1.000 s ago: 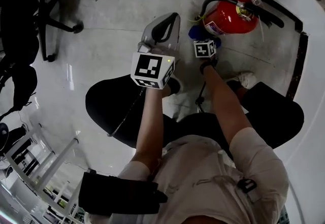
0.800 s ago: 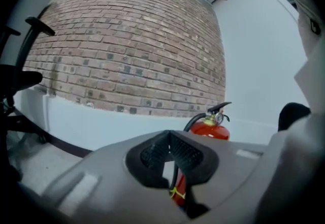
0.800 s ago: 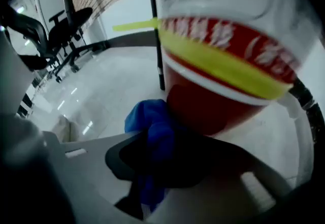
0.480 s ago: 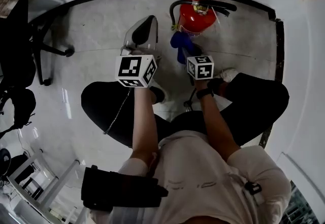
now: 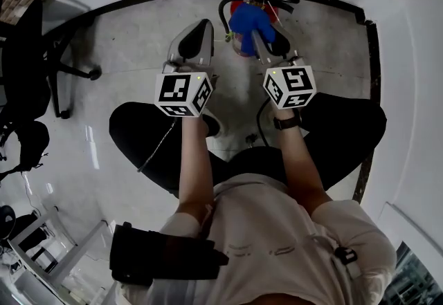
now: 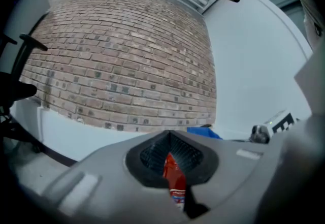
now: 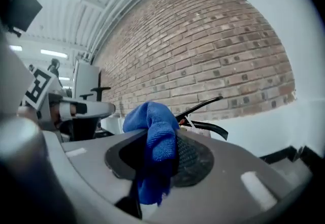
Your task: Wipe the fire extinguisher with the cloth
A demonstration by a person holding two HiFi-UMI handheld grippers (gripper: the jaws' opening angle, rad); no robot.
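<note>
Crouched person holds a blue cloth (image 5: 249, 20) in the right gripper (image 7: 161, 153) over a fire extinguisher (image 6: 175, 182).

Nearest, the person's forearms reach forward over bent knees, each hand holding a gripper that carries a marker cube. The left gripper (image 5: 202, 27) hangs above the grey floor (image 5: 138, 41) just left of the extinguisher. Its jaws are drawn together to a thin slit with nothing clamped, and the extinguisher's red shows through the slit. The right gripper's jaws are pinched on the bunched cloth, which sits at the top of the red extinguisher. The extinguisher stands upright on the floor near the white wall base. Its black lever (image 7: 203, 107) juts past the cloth. Beyond rises a brick wall (image 6: 127, 65).
</note>
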